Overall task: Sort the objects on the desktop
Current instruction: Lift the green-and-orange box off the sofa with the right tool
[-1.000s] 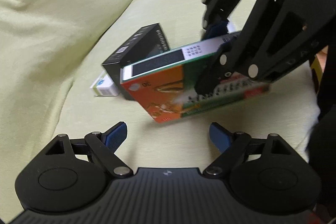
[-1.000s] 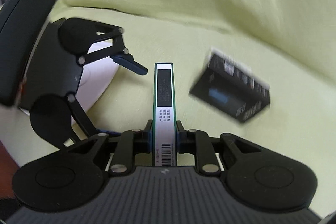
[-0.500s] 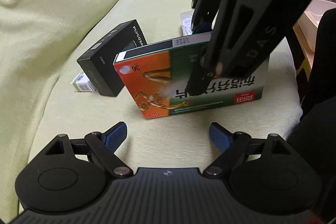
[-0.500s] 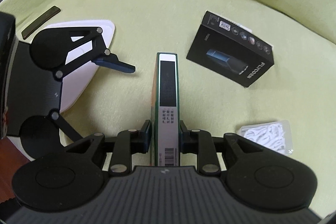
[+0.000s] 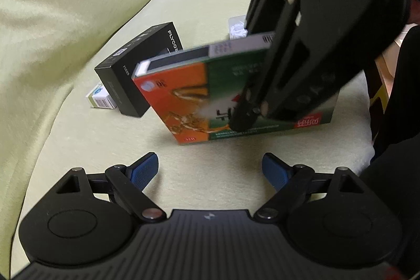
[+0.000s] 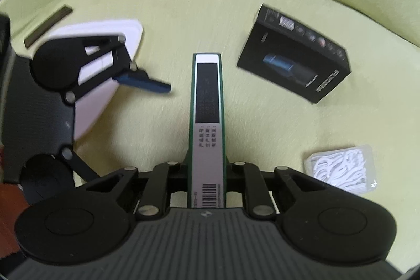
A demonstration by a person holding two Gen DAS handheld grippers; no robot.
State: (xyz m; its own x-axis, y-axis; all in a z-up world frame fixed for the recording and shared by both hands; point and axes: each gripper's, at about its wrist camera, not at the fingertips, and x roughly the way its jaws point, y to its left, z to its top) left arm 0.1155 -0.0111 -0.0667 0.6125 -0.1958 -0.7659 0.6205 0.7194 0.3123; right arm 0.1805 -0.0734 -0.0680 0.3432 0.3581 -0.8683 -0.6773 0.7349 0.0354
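Observation:
My right gripper (image 6: 207, 172) is shut on an orange and green medicine box (image 6: 207, 106), which stands on its long edge. In the left wrist view that box (image 5: 189, 101) hangs low over the yellow-green cushion (image 5: 210, 4), with the right gripper (image 5: 244, 120) reaching down onto it from the upper right. My left gripper (image 5: 210, 169) stays open just in front of the box with nothing between its fingers. One blue finger (image 6: 143, 82) of it shows in the right wrist view. A black carton (image 5: 139, 70) (image 6: 296, 57) lies behind the held box.
A small white and green box (image 5: 101, 99) lies left of the black carton. A clear case of white picks (image 6: 344, 169) sits at the right. A white flat tray (image 6: 131, 30) and a dark strip (image 6: 48, 26) lie left. The cushion's front edge drops off at the right.
The held box has gone from tilted to nearly level and come lower and nearer to my left gripper. My left gripper stayed open throughout.

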